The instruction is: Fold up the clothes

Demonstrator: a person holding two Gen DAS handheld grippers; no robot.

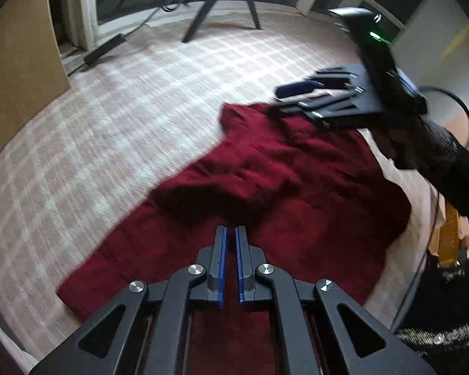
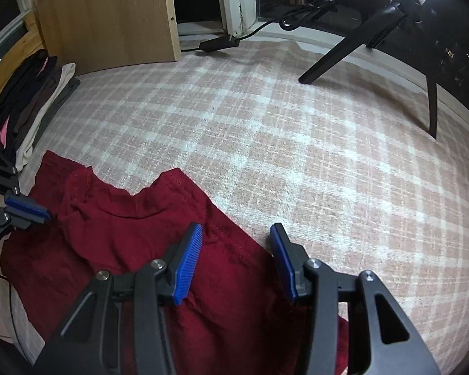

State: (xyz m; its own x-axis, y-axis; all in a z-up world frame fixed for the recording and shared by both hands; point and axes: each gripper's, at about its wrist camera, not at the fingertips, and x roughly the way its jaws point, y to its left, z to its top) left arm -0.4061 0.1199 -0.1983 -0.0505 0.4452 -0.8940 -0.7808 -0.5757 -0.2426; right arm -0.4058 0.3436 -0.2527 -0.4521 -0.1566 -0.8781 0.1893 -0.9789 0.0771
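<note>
A dark red garment [image 1: 265, 193] lies rumpled on the checked pink-and-white cloth [image 1: 125, 118]. My left gripper [image 1: 230, 234] hovers over its near part, jaws nearly together with a narrow gap, nothing between them. My right gripper [image 2: 236, 234] is open and empty above the garment's [image 2: 134, 250] hemmed edge. In the left wrist view the right gripper [image 1: 300, 97] hangs over the garment's far corner. In the right wrist view the left gripper [image 2: 31, 209] shows at the left edge over the garment.
A stack of folded dark and pale clothes [image 2: 31, 103] lies at the left beside a wooden panel [image 2: 109, 15]. Black tripod legs [image 2: 344, 56] stand on the cloth at the back right. A black power strip [image 2: 219, 43] and cables lie by the window.
</note>
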